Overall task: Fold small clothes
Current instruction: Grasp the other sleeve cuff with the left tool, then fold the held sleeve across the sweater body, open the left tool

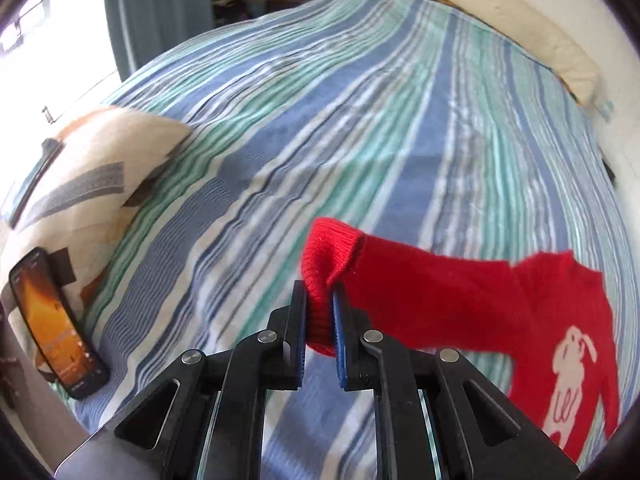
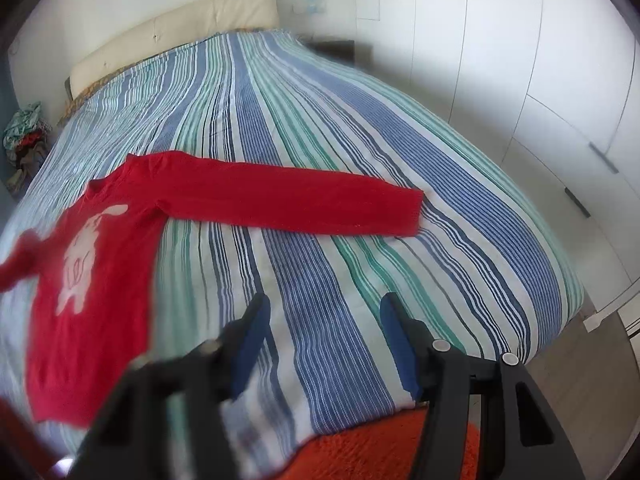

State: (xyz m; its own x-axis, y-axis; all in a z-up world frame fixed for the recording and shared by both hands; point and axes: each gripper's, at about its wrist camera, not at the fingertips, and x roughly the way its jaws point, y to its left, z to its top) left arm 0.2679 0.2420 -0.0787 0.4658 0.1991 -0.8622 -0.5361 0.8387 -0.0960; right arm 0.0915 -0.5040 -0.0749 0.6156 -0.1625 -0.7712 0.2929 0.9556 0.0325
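left gripper (image 1: 320, 312) clenched on cuff of red sweater (image 2: 100, 264) on striped bed (image 2: 320, 160); right gripper (image 2: 324, 320) released, just beside sweater hem, nothing between pads.

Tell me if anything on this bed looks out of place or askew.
A black smartphone with its screen lit lies on the patterned pillow, unrelated to folding. The red knitted sweater lies lopsided: one sleeve cuff is pinched in the left gripper, the other sleeve flat.
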